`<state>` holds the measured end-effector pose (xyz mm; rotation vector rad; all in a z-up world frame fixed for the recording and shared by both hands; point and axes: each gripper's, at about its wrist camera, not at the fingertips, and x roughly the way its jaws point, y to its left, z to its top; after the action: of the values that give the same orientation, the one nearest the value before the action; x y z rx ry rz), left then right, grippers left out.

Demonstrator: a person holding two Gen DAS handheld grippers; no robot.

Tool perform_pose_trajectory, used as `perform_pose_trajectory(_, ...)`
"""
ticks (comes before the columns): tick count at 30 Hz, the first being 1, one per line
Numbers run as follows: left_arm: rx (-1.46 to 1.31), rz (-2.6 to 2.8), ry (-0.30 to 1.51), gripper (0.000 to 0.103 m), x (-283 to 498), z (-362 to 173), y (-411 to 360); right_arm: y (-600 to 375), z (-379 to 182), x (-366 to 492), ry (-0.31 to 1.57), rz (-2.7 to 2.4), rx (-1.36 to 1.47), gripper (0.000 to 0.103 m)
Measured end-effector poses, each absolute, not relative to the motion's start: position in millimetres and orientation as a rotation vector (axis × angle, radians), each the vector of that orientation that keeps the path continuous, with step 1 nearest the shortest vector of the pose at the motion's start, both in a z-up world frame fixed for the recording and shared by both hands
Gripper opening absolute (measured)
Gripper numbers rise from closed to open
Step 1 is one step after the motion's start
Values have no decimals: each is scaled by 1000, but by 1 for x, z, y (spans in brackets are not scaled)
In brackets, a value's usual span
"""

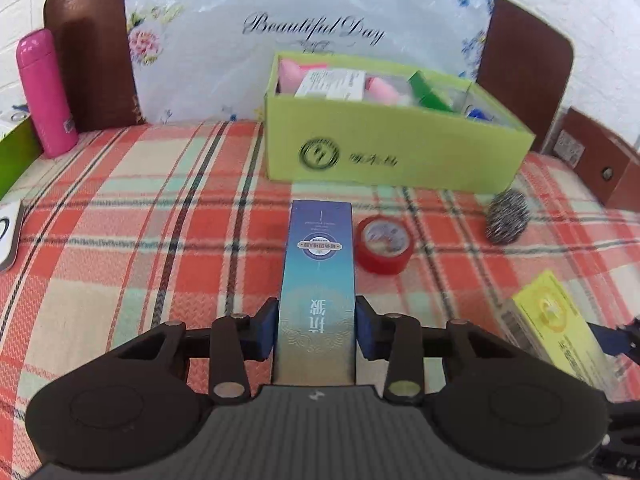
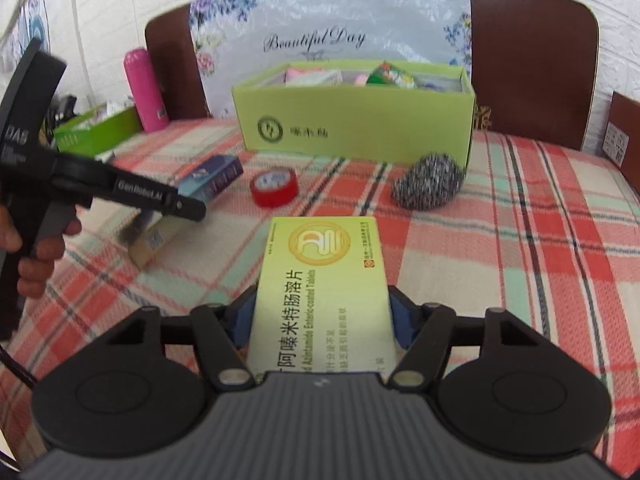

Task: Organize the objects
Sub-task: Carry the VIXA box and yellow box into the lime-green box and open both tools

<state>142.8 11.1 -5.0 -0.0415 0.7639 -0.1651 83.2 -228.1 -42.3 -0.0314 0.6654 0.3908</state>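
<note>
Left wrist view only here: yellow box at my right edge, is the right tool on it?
Observer: Yes. The yellow box sits between the pads of the right tool, which press on both its sides.
Operator: Green thing at far left, by the pink bottle?
Observer: A green basket with items inside, just left of the pink bottle.

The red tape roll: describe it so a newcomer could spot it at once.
Find the open lime-green cardboard box at the back of the plaid-covered bed. On the cloth just in front lies the red tape roll, flat. A grey steel-wool scourer sits nearby; only the roll is red and ring-shaped.
</note>
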Motion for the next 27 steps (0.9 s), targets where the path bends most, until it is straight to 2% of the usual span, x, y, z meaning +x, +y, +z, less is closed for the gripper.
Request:
perform_pose_trajectory(8,-59,-255,623,41,160,53,-7,-236,6,125,525,382,3,65)
perform_pose_trajectory(15,-38,-280,555,41,213,88,-29,-244,36,192,432,318,43,65)
perform_pose_trajectory(21,-26,-275,533,41,267,98,-40,-248,45,258,371,259,100,65)
perform_pose_trajectory(27,-9,-254,559,41,316,78,-48,-236,16,314,402,259,107,66)
